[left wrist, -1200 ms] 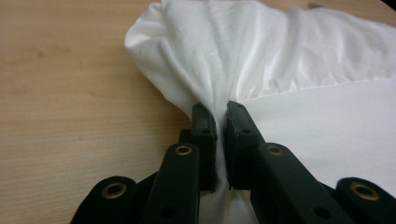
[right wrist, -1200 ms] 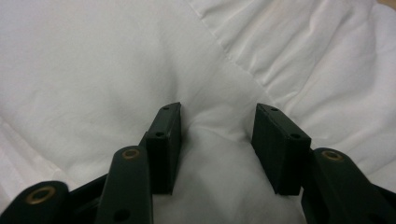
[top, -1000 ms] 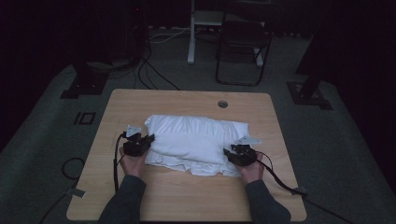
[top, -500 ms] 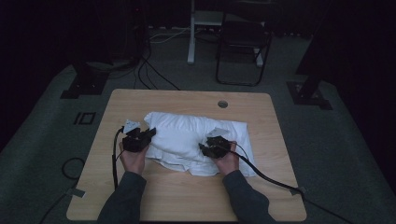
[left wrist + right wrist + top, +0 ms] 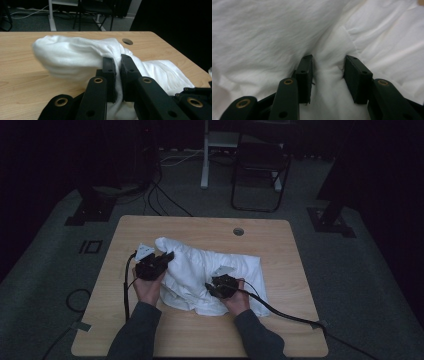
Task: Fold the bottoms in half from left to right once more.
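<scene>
Between your left gripper's nearly closed jaws sits a pinched fold of the white cloth, lifted off the table. Your right gripper, jaws half open and just closing, straddles a ridge mid-cloth without pinching it. Judging by the rumpled heap, folding has barely begun; most is left.

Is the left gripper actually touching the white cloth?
Touching. The left gripper view shows the left gripper with its jaws nearly shut, pinching a fold of the white cloth between them.
</scene>
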